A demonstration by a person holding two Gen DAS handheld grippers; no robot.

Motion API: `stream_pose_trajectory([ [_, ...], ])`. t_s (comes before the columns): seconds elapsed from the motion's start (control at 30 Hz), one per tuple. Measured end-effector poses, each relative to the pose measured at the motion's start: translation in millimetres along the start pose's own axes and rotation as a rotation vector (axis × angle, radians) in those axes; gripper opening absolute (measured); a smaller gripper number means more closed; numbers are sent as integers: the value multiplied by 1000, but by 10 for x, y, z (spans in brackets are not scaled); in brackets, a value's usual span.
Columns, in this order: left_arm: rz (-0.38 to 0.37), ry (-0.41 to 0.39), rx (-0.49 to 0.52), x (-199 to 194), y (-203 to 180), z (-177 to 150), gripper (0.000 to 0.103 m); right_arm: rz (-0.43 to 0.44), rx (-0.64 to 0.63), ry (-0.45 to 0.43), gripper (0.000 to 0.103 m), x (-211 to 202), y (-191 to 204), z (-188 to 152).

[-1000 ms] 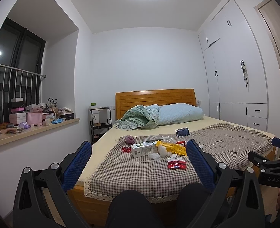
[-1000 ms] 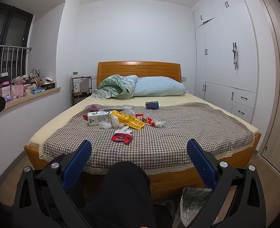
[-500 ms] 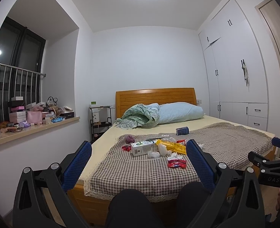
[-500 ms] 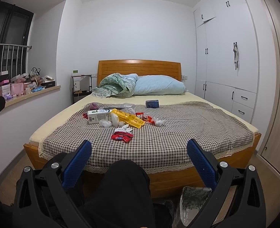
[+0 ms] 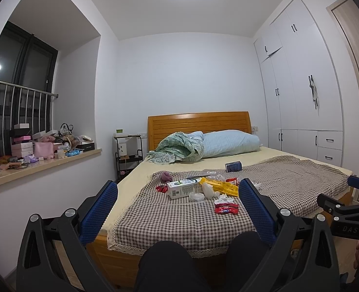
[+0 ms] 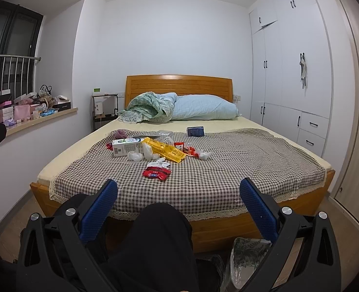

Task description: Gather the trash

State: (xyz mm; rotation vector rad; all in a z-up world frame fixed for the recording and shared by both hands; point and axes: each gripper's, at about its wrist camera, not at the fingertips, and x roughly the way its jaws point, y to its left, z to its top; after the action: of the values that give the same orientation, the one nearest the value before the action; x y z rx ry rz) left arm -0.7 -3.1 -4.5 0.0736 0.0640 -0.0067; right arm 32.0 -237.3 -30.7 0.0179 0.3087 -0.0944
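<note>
A wooden-framed bed is standing with its headboard against the far wall, and a checked brown-and-white cloth is lying over its near part. On the cloth's left half a white milk carton is lying on its side, with a yellow plastic wrapper just right of it and a red snack packet lying nearer the foot. A dark blue box is sitting behind them. A pale blue pillow is lying at the head, right of a bunched green quilt. White wardrobes are lining the right wall; a cluttered stone windowsill is running along the left.
</note>
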Motion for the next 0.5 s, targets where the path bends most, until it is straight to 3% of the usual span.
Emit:
stream_pose_trajectory([
  [0.5, -1, 1, 1, 7, -5, -19, 96, 1, 1, 0, 97, 9, -13, 16],
])
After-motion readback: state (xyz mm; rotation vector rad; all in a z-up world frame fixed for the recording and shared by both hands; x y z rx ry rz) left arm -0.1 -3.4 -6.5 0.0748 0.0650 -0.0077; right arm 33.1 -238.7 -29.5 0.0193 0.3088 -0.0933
